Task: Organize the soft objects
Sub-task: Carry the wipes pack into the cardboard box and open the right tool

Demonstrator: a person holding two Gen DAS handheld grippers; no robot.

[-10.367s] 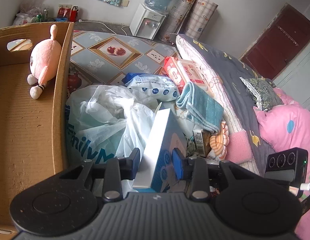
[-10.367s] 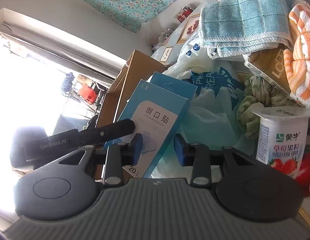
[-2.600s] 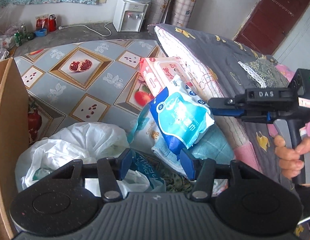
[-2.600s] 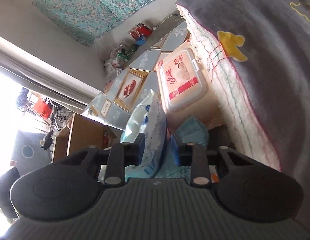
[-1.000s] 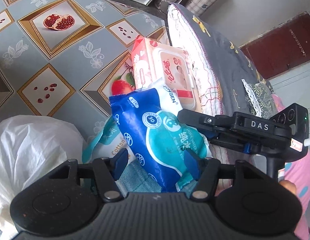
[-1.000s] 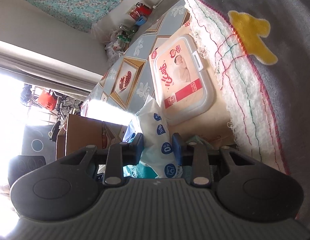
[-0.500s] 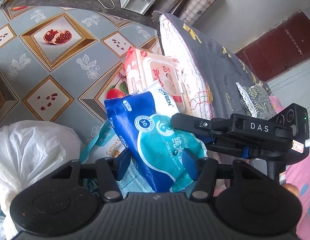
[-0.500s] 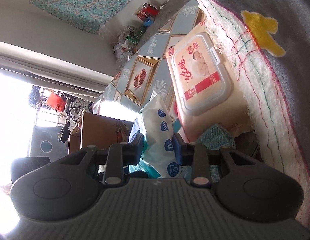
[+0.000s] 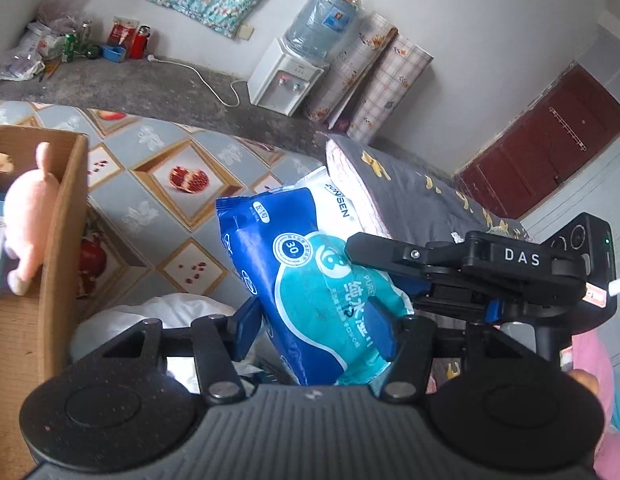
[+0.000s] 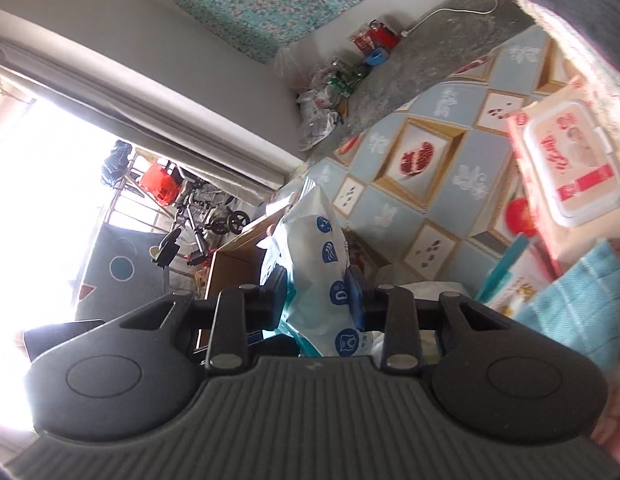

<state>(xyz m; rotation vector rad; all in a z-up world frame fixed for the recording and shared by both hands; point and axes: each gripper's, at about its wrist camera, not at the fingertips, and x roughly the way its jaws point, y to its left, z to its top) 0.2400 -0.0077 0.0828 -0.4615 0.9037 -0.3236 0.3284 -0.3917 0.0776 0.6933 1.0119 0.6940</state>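
Left wrist view: both grippers pinch one blue wipes pack.
Only here "DAS" reads on the right gripper; the pink plush lies left of the pack.

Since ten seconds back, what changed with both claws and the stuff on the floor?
Then both claws were at a blue box; it now lies in the cardboard box by the pink plush toy. Now the left claw and right claw both grip the blue wipes pack, lifted off the pile. The pink wipes pack and teal towel stayed put.
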